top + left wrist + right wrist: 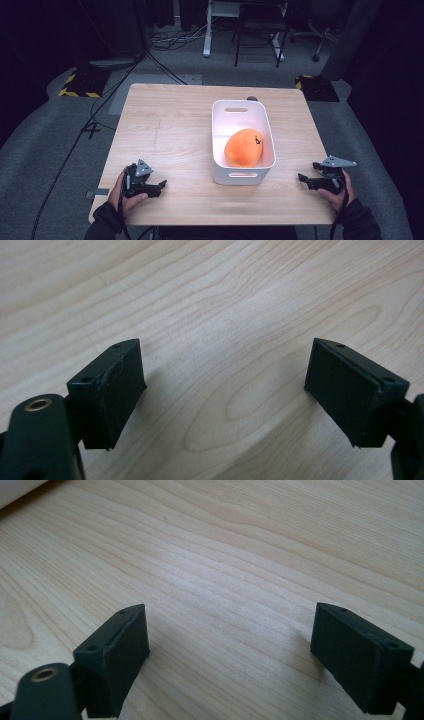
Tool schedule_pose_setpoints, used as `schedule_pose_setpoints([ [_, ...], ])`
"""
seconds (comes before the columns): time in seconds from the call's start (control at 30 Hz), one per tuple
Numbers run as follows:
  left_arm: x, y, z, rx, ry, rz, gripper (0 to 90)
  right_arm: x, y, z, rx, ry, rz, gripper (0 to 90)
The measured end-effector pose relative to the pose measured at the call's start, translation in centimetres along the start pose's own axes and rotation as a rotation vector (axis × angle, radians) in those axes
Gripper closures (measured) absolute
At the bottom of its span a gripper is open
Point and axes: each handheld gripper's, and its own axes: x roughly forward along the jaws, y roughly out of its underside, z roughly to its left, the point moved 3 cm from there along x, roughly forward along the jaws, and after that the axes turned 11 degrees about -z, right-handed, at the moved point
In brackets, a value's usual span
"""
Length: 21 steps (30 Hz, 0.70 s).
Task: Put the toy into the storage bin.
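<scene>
Both tongs, left [161,186] and right [302,178], gape wide, flanking the binned mango [243,147].

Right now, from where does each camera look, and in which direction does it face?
High view: above the person's side, facing forward and down on the table, white bin and orange fruit; both hands with left gripper and right gripper.
Left gripper view: rides on the left gripper, facing bare wood between its open jaws.
Right gripper view: same for the right gripper.
Shared: the wooden tabletop.
</scene>
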Motion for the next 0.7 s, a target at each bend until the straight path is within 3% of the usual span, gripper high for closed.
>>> schedule_pose_setpoints([
  [0.7, -0.06, 0.07, -0.02, -0.004, -0.003, 0.003, 15.7, -0.01, 0.01, 0.08, 0.007, 0.002, -0.003, 15.6],
])
